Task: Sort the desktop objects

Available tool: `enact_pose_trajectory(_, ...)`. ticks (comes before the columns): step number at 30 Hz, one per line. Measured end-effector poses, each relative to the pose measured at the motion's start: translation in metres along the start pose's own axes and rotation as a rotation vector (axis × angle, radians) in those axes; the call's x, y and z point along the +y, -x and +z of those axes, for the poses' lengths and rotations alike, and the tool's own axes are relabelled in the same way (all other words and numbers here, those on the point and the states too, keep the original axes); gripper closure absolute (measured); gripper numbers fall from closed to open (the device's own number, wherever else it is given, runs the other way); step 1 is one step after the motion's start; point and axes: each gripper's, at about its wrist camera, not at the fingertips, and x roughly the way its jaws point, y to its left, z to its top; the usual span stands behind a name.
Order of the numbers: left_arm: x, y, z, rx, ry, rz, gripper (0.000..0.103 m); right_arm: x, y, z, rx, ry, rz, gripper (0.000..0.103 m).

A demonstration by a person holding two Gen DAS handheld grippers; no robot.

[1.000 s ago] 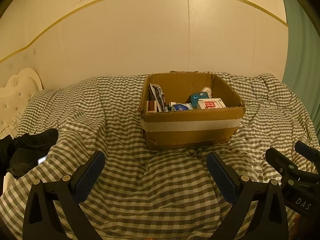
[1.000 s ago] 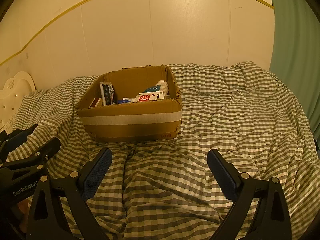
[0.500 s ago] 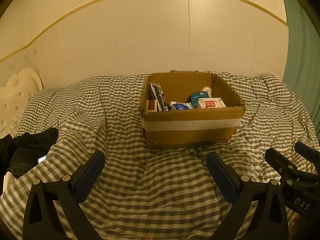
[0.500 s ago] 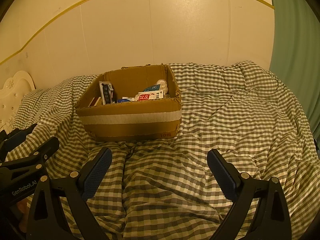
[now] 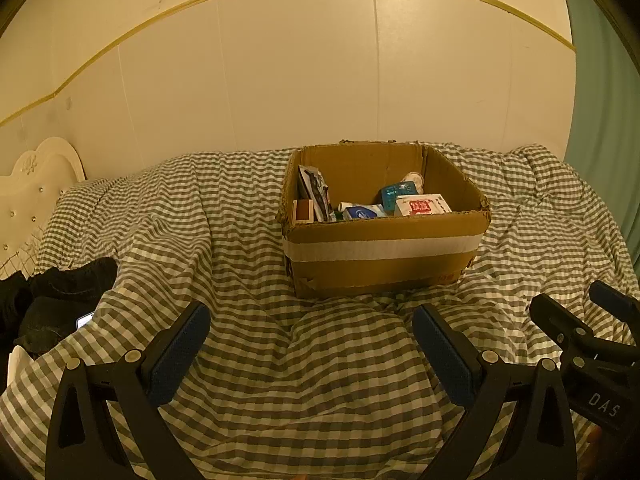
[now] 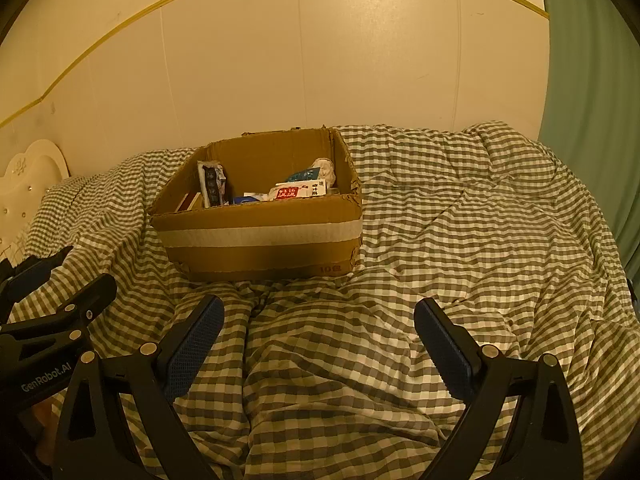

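Observation:
An open cardboard box with a pale tape band sits on a checked bed cover. Inside lie several small items: a white pack with a red label, a teal packet, a blue-and-white pack, a dark foil pouch leaning on the left wall, and a small wooden block. My left gripper hovers open over the cover in front of the box, holding nothing. My right gripper is open too, empty, in front of the box and to its right.
The green-and-white checked cover is rumpled all around the box. Dark clothing and a phone corner lie at the left. A white headboard stands far left, a green curtain at right, a cream wall behind.

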Motion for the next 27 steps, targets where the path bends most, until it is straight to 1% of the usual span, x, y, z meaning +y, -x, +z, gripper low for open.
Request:
enact_pose_trajectory(8, -0.0006, -0.0002, -0.0005, -0.004, 0.000, -0.001, 0.000, 0.0013, 0.0001, -0.0004, -0.003, 0.000, -0.004, 0.007)
enact_pose_trajectory(16, -0.0002, -0.0026, -0.0025, 0.012, 0.004, -0.005, 0.000, 0.0031, -0.0002, -0.0013, -0.001, 0.001, -0.001, 0.007)
enact_pose_trajectory(19, 0.0008, -0.0022, -0.0028, 0.006, 0.006, -0.012, 0.000, 0.0038, -0.0003, -0.0016, 0.001, 0.000, -0.003, 0.007)
enact_pose_trajectory(23, 0.0017, 0.0008, -0.0040, -0.023, -0.003, -0.014, 0.000, 0.0033, -0.0007, -0.0016, 0.000, 0.001, -0.005, 0.007)
enact_pose_trajectory(27, -0.0001, 0.0015, -0.0025, -0.022, -0.009, -0.031, 0.000, 0.0029, -0.0021, -0.0023, 0.002, 0.002, -0.005, 0.006)
